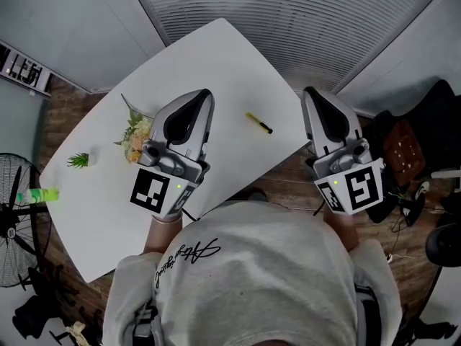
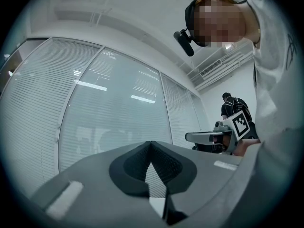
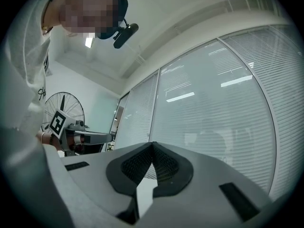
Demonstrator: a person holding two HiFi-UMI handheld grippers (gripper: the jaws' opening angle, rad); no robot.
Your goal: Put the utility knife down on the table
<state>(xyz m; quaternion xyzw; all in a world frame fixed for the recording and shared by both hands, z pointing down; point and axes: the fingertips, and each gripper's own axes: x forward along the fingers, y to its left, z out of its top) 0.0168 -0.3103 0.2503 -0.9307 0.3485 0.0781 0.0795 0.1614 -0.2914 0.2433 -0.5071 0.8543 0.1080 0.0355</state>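
Note:
The yellow and black utility knife [image 1: 258, 122] lies flat on the white table [image 1: 216, 63], between my two grippers and touched by neither. My left gripper [image 1: 204, 96] hangs over the table to the knife's left, its jaws shut and empty. In the left gripper view the left gripper [image 2: 151, 143] has its pads closed tip to tip against the blinds. My right gripper [image 1: 311, 94] is at the table's right edge, to the knife's right, also shut with nothing in it. In the right gripper view the right gripper [image 3: 152, 144] shows its pads meeting. Both point slightly upward.
A small bunch of flowers [image 1: 135, 137] and a little green plant [image 1: 78, 160] lie on the table's left part. A floor fan [image 1: 16, 215] stands at the left with a green bottle [image 1: 37, 194] beside it. Dark chairs and bags [image 1: 418, 150] crowd the floor at the right. Window blinds [image 1: 302, 20] run behind the table.

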